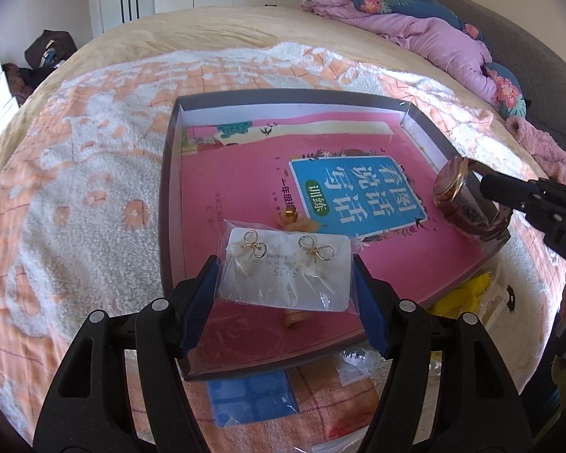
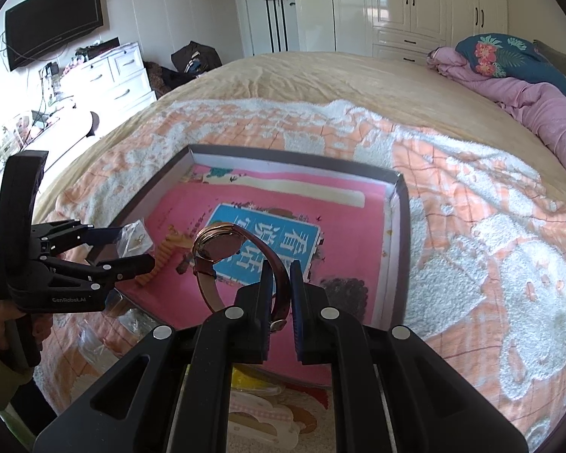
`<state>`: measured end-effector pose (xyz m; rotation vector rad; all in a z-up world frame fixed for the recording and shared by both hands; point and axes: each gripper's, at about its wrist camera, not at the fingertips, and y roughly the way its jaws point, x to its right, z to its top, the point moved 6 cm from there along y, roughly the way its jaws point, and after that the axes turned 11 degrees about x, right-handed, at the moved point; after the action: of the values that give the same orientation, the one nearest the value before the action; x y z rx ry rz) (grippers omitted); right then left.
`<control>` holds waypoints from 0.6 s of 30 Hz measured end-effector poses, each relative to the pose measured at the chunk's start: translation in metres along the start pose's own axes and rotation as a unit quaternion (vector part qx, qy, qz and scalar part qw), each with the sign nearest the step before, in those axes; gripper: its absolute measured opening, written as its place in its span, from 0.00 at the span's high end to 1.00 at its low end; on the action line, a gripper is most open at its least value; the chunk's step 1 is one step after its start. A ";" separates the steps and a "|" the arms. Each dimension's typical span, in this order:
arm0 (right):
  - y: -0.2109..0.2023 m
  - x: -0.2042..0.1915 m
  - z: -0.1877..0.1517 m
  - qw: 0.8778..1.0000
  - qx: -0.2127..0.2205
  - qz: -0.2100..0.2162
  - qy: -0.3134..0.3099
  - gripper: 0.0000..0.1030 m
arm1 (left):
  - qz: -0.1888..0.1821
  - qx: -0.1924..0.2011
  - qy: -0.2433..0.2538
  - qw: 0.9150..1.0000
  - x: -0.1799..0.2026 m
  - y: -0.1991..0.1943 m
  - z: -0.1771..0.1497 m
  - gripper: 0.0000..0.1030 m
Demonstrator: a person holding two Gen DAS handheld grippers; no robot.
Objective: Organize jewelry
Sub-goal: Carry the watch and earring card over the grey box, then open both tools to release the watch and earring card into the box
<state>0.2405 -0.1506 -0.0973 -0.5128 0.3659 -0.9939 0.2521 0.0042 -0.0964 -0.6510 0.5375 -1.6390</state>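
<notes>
My left gripper is shut on a clear bag with a white card of gold bow earrings, held over the near left part of the shallow dark box. The box is lined with a pink book. My right gripper is shut on the brown strap of a rose-gold watch, held above the box's near right side. The watch and right gripper also show in the left wrist view. The left gripper with the earring bag shows in the right wrist view. An orange hair clip lies in the box.
The box sits on an orange-and-white blanket on a bed. Small packets, a blue card and a yellow item lie in front of the box. Purple bedding is piled at the far right. A white dresser stands left.
</notes>
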 end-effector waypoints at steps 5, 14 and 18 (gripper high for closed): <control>0.011 -0.003 -0.008 1.000 -0.016 0.004 -0.001 0.92 | 0.001 -0.002 0.000 1.000 -0.001 0.002 -0.002 0.41; 0.025 -0.006 -0.016 0.999 -0.038 0.009 -0.001 0.91 | 0.000 -0.001 -0.001 1.000 -0.002 0.003 -0.001 0.36; 0.030 -0.005 -0.019 0.999 -0.048 0.010 0.004 0.89 | 0.000 -0.002 0.000 1.000 -0.001 0.002 -0.001 0.35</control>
<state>0.2493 -0.1372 -0.1300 -0.5906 0.4262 -0.9618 0.2530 0.0044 -0.0992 -0.6548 0.5402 -1.6389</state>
